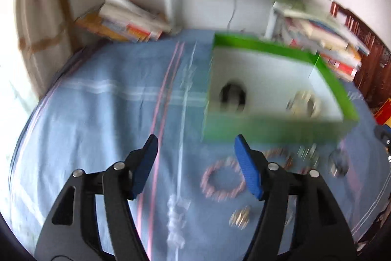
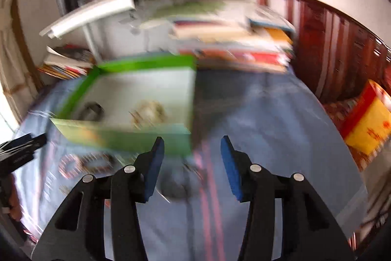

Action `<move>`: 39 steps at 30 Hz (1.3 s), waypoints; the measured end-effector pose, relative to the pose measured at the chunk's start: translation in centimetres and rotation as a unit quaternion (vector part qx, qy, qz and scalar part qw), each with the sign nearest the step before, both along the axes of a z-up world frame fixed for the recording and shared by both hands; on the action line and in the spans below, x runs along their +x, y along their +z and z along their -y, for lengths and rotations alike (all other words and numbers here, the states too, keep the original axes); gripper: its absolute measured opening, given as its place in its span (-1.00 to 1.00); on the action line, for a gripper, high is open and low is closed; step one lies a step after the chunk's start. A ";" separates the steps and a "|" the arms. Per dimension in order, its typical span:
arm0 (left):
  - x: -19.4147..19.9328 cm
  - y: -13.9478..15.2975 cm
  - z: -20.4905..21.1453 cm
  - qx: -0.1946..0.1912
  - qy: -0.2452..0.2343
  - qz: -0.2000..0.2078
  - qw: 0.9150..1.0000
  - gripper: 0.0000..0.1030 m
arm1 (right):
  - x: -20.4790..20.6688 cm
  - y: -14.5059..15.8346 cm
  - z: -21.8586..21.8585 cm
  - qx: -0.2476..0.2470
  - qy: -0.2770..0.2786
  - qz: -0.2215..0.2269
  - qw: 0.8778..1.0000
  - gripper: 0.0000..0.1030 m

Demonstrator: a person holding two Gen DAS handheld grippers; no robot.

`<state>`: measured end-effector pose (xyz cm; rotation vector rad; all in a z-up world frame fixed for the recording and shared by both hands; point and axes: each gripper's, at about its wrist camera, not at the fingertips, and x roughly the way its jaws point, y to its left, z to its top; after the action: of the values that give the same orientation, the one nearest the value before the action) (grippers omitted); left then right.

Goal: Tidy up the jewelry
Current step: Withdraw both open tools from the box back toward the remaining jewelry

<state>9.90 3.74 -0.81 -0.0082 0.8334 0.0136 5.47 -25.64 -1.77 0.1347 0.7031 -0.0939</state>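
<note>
Hovering above the blue bedsheet (image 1: 97,94), the left gripper (image 1: 195,165) and right gripper (image 2: 191,164) both stand with jaws apart and nothing between them. Jewelry is split: two pieces lie inside the green-rimmed box (image 1: 281,50), while a pink beaded bracelet (image 1: 222,179) and smaller pieces rest just before its near wall. Risk: closing on creased cloth could drag the sheet and scatter pieces. Motion blur obscures the small items, possibly earrings.

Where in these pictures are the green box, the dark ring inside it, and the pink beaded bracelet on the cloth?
green box (image 1: 276,131), left wrist view, on its near wall
dark ring (image 1: 233,97), left wrist view, on its blurred band
pink beaded bracelet (image 1: 207,177), left wrist view, on its left arc of beads
</note>
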 end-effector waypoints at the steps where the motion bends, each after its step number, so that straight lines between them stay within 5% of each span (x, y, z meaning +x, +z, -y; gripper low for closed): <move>1: -0.5 -0.6 -0.2 -0.003 0.000 -0.007 1.000 0.26 | -0.2 -0.8 0.5 0.002 -0.005 -0.014 1.000 -0.07; 4: -2.1 -2.5 0.0 0.010 -0.012 -0.034 0.999 0.26 | 0.1 -2.7 1.5 0.016 -0.010 -0.045 0.999 -0.07; 15: -4.0 -3.4 1.6 0.028 -0.044 -0.034 0.998 0.39 | 2.3 -6.1 -1.5 -0.018 0.016 -0.098 0.995 -0.07; 23: -4.2 -3.8 1.7 0.025 -0.047 -0.040 0.998 0.48 | 0.6 -5.7 -2.9 -0.016 0.048 -0.102 0.994 -0.07; 28: -4.3 -3.9 2.0 0.025 -0.050 -0.040 0.998 0.48 | -0.4 -4.2 -3.5 -0.001 0.063 -0.067 0.996 -0.07; 39: -4.4 -4.0 2.2 0.023 -0.051 -0.042 0.998 0.52 | 4.8 -3.8 -10.0 -0.015 0.144 -0.063 0.987 -0.07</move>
<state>5.53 1.54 -4.77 0.0793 0.9167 -0.0625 10.23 -15.65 -5.57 -0.0021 0.8399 0.1658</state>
